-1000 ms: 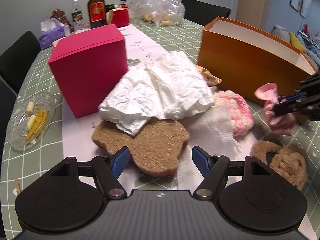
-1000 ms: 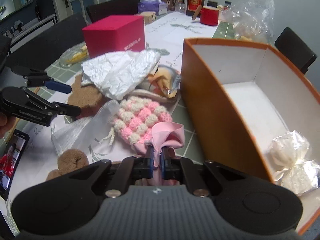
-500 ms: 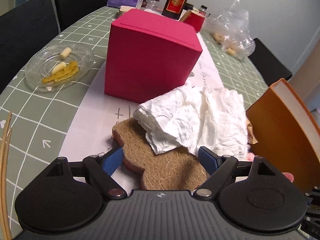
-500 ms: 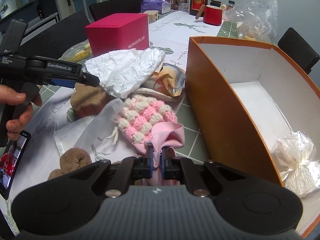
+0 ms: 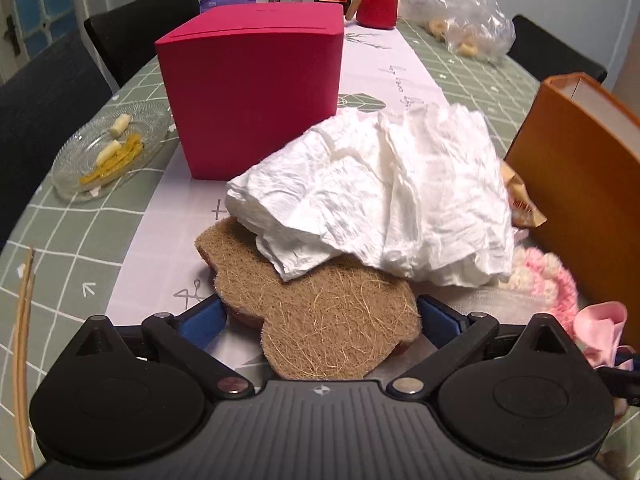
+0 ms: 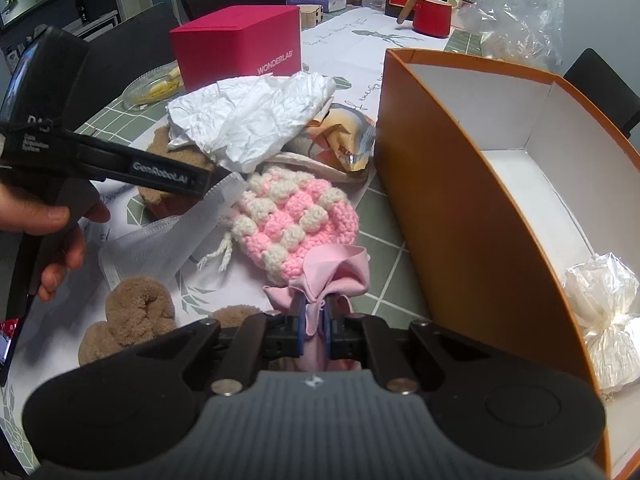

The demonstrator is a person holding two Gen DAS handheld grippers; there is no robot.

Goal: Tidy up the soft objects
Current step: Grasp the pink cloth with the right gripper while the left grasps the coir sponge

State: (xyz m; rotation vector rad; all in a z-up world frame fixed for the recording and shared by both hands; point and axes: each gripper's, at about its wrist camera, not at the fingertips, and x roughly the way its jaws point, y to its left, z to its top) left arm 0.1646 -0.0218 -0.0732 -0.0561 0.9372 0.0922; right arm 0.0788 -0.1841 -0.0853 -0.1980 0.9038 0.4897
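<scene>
Left gripper [image 5: 320,320] jaws are opening, straddling the brown fibre pad's [image 5: 320,320] near edge; right gripper [image 6: 314,330] pinches pink cloth [image 6: 334,270] beside the orange box's [image 6: 452,216] wall.

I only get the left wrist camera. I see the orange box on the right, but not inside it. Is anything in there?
Observer: Yes. A white bundle wrapped in clear film lies in the orange box, at its near end.
Operator: Who has that pink cloth at my edge?
Observer: The right gripper is shut on the pink cloth, just outside the box.
Operator: Any soft stuff I'm missing?
Observer: A fluffy brown thing lies just left of the right gripper.
</scene>
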